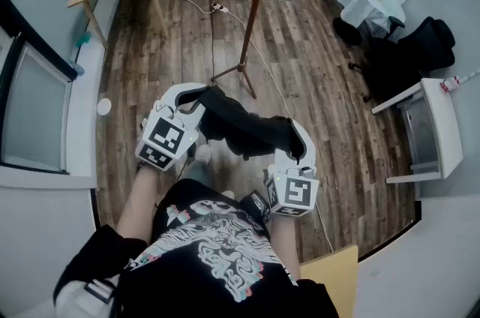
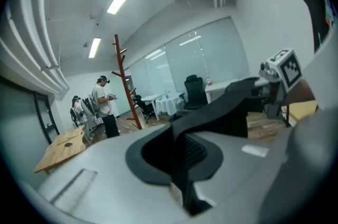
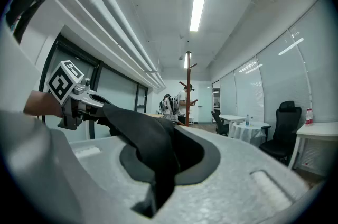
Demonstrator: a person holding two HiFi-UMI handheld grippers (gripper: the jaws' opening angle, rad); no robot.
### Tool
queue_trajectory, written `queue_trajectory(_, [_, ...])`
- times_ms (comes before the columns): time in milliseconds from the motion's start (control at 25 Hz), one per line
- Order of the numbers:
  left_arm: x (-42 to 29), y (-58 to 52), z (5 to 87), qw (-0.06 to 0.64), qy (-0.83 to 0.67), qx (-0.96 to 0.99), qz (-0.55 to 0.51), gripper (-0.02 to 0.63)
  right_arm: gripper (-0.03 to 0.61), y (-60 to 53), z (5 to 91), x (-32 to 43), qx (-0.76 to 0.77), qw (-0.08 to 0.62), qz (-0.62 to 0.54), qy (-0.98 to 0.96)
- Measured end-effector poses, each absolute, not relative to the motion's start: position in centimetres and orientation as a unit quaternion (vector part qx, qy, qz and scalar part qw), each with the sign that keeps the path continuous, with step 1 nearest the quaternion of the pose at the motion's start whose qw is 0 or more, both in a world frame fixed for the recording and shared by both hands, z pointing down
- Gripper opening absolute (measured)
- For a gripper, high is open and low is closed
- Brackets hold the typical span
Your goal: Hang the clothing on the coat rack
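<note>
Left gripper [image 1: 193, 93] is clamping one end of the black garment [image 1: 241, 127]; its own view is showing cloth pinched between closed jaws. I'm seeing the garment hanging stretched between both tools, above the wood floor [image 1: 315, 84]. Coat rack [image 1: 253, 9] is standing well ahead. Head view is giving only its pole and feet; the gripper views are showing its hooks and people [image 2: 103, 99] near it. Right gripper [image 1: 301, 148] is gripping the other end, jaws shut on fabric.
</note>
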State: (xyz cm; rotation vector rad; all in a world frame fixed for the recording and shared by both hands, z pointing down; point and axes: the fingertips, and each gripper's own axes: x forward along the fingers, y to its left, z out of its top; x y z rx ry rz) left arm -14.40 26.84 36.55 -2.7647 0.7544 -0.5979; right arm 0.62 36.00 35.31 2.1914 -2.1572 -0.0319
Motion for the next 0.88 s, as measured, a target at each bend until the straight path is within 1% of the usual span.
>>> queue_trajectory(360, [-12.8,23.4,36.6,0.096,0.237,-0.947,-0.193,-0.002,0.021,32.8,36.4,2.1,0.715,0.054,-0.005,-0.697])
queue_trajectory(680, [-10.6,18.0,37.9,0.089,0.213,-0.953,-0.197,-0.002,0.021,27.1,37.6,4.5,0.733,0.052,0.013,-0.678])
queue_trajectory(880, [-10.0,14.1,37.5,0.090,0.206,-0.955,-0.192,-0.002,0.021,22.9,37.4,5.2,0.736,0.037,0.019,-0.676])
